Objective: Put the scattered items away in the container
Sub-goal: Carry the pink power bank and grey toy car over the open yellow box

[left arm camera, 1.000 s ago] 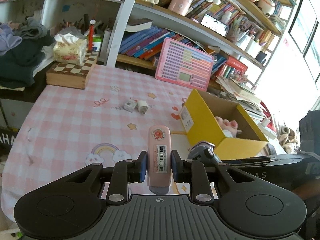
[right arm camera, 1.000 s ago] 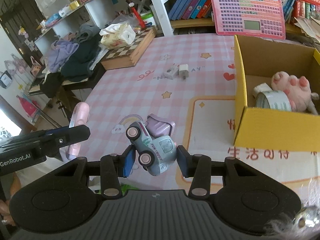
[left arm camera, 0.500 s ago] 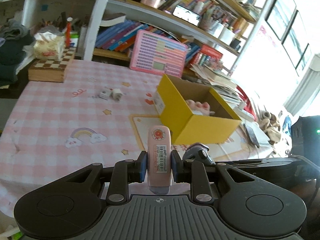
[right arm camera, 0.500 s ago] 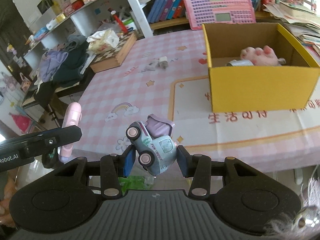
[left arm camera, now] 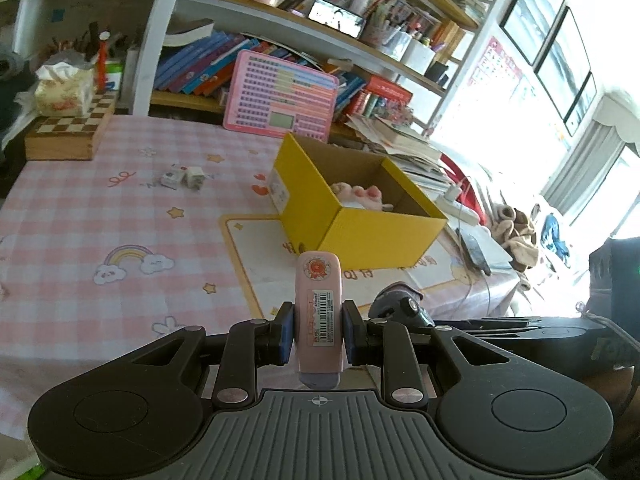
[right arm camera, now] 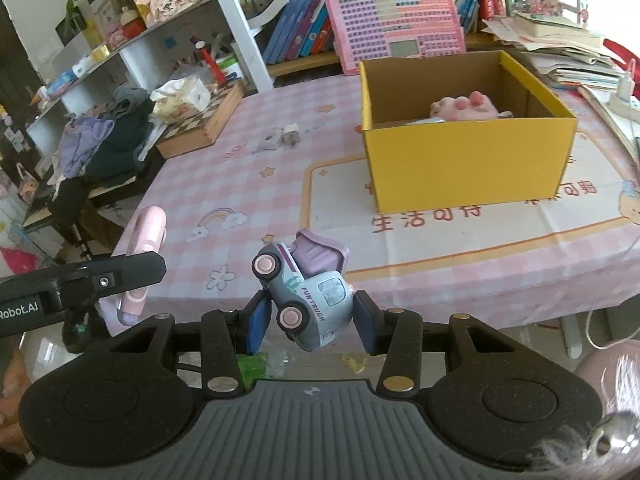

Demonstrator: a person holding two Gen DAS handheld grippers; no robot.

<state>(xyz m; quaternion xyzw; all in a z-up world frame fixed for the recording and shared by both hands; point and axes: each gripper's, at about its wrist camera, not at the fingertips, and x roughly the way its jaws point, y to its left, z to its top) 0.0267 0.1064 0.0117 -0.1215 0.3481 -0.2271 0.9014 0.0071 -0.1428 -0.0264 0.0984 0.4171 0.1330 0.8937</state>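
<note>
My left gripper [left arm camera: 316, 330] is shut on a slim pink case with a barcode label [left arm camera: 319, 312], held upright above the table's near edge. My right gripper [right arm camera: 310, 316] is shut on a pale blue toy truck [right arm camera: 306, 292], tilted nose-down. Both hover in front of the open yellow cardboard box [left arm camera: 368, 236] [right arm camera: 464, 160], which holds a pink plush toy [right arm camera: 464, 108] [left arm camera: 358, 196]. Two small white plugs [left arm camera: 184, 176] [right arm camera: 282, 140] lie on the pink checked tablecloth [left arm camera: 88, 216], left of the box. The pink case [right arm camera: 142, 240] and the left gripper's arm also show at the right wrist view's left.
A wooden chessboard box [left arm camera: 68, 136] with a tissue pack [left arm camera: 62, 90] stands at the table's far left. A pink toy keyboard [left arm camera: 280, 96] leans on the bookshelf behind the box. Clothes [right arm camera: 100, 148] are piled beside the table. Papers and books [right arm camera: 560, 48] lie right of the box.
Both grippers have drawn back and swung right, so the yellow box now sits smaller and nearer the middle of each view. Both grips are unchanged.
</note>
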